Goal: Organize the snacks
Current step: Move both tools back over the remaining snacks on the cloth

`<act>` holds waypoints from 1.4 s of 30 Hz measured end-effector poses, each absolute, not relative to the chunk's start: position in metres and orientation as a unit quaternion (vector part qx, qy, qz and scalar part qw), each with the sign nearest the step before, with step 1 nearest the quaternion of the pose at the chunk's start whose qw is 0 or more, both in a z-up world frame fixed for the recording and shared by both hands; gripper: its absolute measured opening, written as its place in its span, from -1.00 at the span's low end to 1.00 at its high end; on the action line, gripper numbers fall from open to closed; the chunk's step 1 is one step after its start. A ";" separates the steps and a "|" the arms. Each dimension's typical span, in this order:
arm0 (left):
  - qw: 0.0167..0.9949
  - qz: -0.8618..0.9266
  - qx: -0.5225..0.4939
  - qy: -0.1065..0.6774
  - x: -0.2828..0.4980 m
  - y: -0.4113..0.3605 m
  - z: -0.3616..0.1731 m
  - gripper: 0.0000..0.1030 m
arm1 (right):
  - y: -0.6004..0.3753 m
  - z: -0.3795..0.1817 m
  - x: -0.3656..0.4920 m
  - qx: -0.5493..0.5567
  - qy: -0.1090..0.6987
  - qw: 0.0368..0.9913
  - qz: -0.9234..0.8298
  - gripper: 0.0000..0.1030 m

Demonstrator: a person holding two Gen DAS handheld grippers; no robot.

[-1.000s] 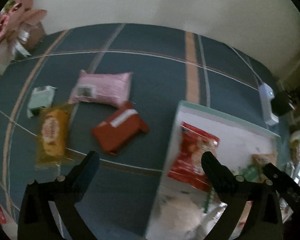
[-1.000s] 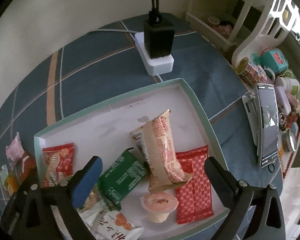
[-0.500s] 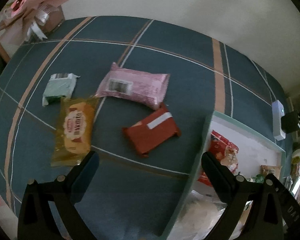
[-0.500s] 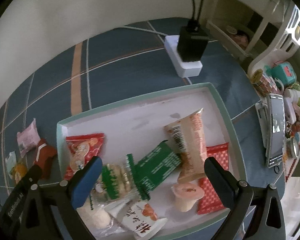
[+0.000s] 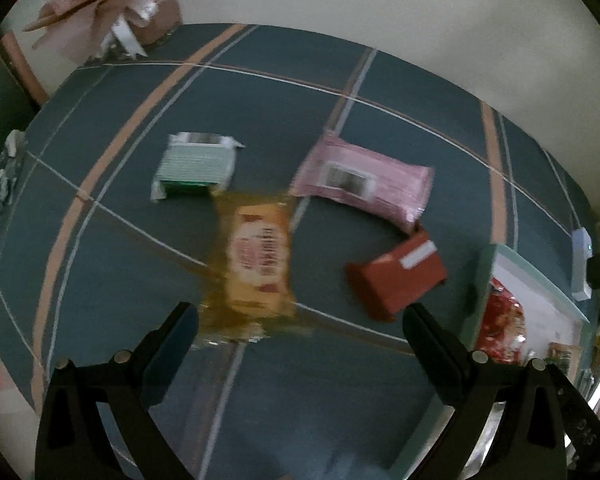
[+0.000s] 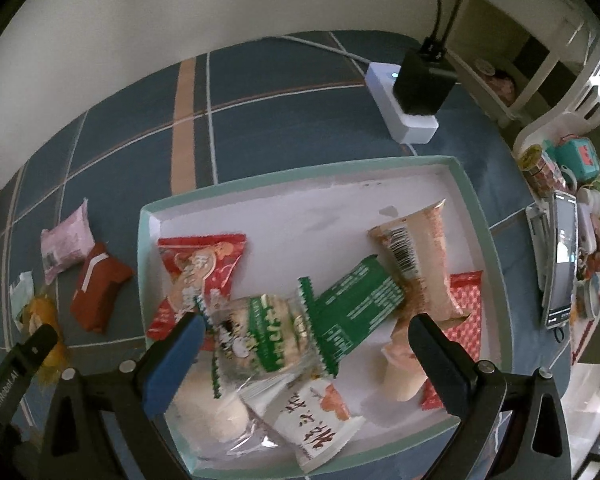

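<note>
On the blue plaid tablecloth lie loose snacks: an orange packet (image 5: 256, 264), a pale green packet (image 5: 196, 166), a pink packet (image 5: 362, 178) and a dark red packet (image 5: 398, 276). My left gripper (image 5: 300, 320) hovers open above the orange packet's near end, holding nothing. A white tray with a green rim (image 6: 300, 170) holds several snacks, among them a red packet (image 6: 198, 270), a dark green packet (image 6: 354, 306) and a clear green-printed packet (image 6: 262, 336). My right gripper (image 6: 304, 338) is open above the tray's near half.
A white power strip with a black plug (image 6: 414, 94) lies behind the tray. A phone (image 6: 560, 268) and small toys crowd the right table edge. A pink paper bouquet (image 5: 112, 4) stands at the far left corner. The wall runs behind the table.
The left gripper has swung left, away from the tray, so the loose packets now sit centred ahead of it. The right gripper has shifted left over the tray. Both stayed open.
</note>
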State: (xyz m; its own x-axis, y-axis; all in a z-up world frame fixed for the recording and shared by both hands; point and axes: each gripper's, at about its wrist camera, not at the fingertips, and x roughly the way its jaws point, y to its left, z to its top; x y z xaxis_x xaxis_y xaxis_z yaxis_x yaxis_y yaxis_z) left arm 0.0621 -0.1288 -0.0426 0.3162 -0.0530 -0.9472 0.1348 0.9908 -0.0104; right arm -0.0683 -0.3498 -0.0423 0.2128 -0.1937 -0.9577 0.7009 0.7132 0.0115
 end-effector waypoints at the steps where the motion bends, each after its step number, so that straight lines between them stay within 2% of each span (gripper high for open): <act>1: 0.812 -0.055 0.036 0.580 0.063 -0.124 -0.041 0.97 | -0.347 -0.044 -0.067 0.230 0.553 0.743 -0.298 1.00; 19: 0.832 -0.025 -0.004 0.554 0.087 -0.038 -0.011 0.97 | -0.276 -0.035 -0.042 0.203 0.539 0.777 -0.255 1.00; 29: 0.829 0.017 -0.054 0.556 0.102 0.010 -0.012 0.97 | -0.221 -0.030 -0.006 0.182 0.524 0.804 -0.216 1.00; 42: 0.819 0.009 -0.040 0.573 0.110 -0.003 -0.026 0.98 | -0.181 -0.043 0.025 0.171 0.521 0.818 -0.171 1.00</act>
State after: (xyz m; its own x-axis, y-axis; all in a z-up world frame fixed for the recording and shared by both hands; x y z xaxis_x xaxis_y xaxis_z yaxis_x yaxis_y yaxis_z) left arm 0.1101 -0.0035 -0.0255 0.3439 -0.0307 -0.9385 -0.0614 0.9966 -0.0551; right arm 0.0250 -0.1808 -0.0427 0.3977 -0.1014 -0.9119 0.4582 0.8830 0.1016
